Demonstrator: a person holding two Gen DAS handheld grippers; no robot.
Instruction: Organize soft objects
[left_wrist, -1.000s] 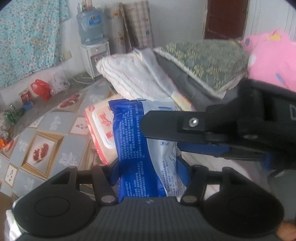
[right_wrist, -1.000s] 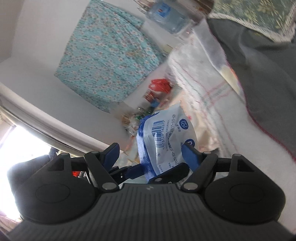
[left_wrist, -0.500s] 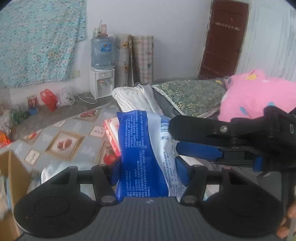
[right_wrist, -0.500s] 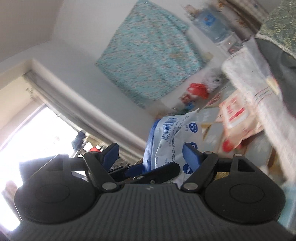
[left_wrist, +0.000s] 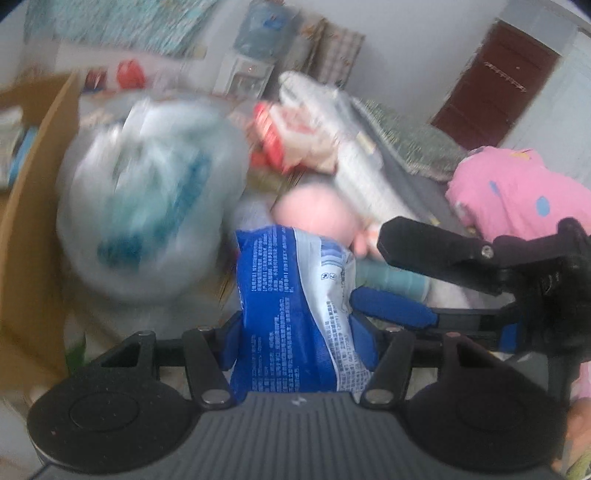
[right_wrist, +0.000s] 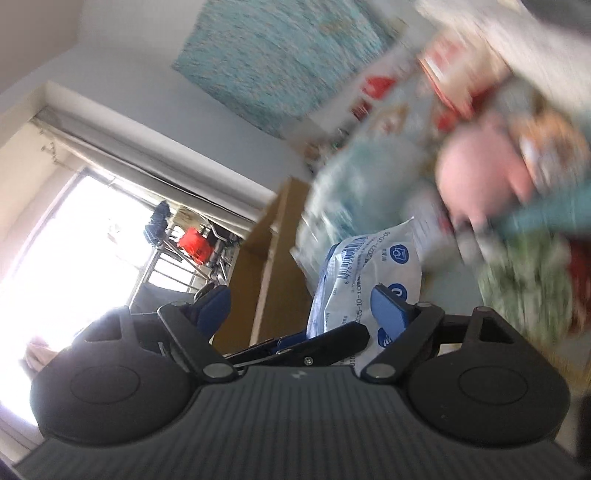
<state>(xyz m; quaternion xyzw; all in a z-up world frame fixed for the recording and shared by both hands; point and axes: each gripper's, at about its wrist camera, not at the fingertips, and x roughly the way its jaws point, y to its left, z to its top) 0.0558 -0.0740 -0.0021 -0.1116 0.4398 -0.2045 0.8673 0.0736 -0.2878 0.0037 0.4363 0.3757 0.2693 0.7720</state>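
Blue-and-white soft packet (left_wrist: 295, 314), upright and crinkled with fine print and a barcode, sits pinched between the pads of the left gripper (left_wrist: 299, 332) above a blurred heap of soft goods, while the right gripper (right_wrist: 299, 310), its jaws just widening, stands spread beside it.

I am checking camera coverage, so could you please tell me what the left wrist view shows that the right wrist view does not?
Only the left wrist view shows the brown door, the pink plush and the right hand-held gripper, open beside the pack. Only the right wrist view shows the bright window and the pack's barcode side. Both show the blue-and-white pack clamped in the left hand-held gripper, the cardboard box and the teal cloth.
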